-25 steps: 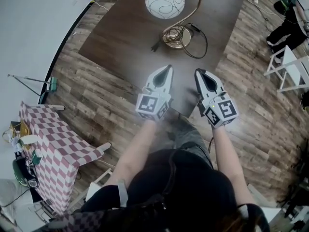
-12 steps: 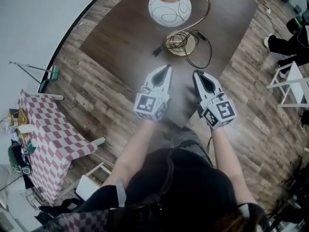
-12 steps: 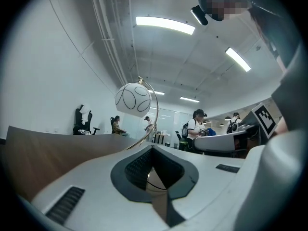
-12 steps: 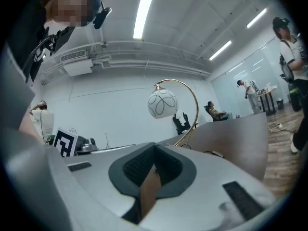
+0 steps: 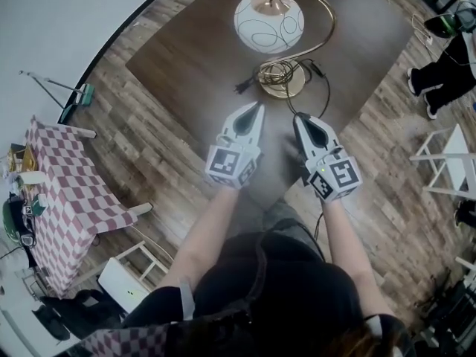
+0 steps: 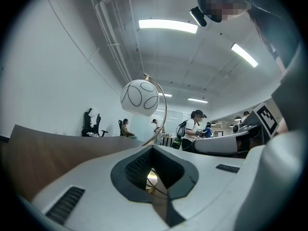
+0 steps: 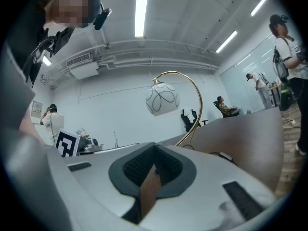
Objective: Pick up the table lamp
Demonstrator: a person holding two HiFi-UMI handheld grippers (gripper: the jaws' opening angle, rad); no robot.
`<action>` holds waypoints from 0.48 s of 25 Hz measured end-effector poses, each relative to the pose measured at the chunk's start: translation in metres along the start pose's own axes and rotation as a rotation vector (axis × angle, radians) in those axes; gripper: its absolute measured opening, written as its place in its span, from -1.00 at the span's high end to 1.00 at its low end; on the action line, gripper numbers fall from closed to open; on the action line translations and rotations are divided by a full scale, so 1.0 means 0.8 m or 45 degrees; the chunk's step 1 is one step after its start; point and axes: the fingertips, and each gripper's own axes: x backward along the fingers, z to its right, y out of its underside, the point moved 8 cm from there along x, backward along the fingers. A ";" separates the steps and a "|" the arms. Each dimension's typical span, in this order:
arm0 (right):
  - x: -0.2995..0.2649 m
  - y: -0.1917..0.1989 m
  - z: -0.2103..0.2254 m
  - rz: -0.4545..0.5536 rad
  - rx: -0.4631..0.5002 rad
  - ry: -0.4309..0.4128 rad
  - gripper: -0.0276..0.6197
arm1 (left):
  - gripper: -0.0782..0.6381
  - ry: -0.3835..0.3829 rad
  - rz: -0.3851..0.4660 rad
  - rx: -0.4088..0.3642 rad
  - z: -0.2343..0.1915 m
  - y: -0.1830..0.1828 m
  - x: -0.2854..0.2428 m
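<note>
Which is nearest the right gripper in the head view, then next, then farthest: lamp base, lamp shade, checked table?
1. Lamp base, just ahead of the right gripper.
2. Lamp shade, beyond the base.
3. Checked table, far left.

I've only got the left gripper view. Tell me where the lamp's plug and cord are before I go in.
Observer: The plug lies loose on the table, left of the lamp base. The cord is coiled on the base and loops out to its right.
Operator: Give me the right hand-held gripper's state.
Observer: The right hand-held gripper is shut and empty, pointing toward the lamp's curved stem.
Operator: Say how both sit relative to the base.
Observer: Both are short of it, by the table's near corner. The left hand-held gripper is the one nearer the plug.
</note>
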 end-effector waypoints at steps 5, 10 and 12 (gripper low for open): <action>-0.010 0.002 0.014 -0.007 -0.007 -0.015 0.91 | 0.78 -0.030 0.015 0.010 -0.002 0.003 -0.012; -0.025 0.008 0.026 -0.006 -0.020 -0.016 0.91 | 0.78 -0.047 0.026 0.006 -0.016 0.008 -0.027; -0.031 0.011 0.031 -0.004 -0.025 -0.008 0.91 | 0.78 -0.054 0.026 0.007 -0.025 0.012 -0.034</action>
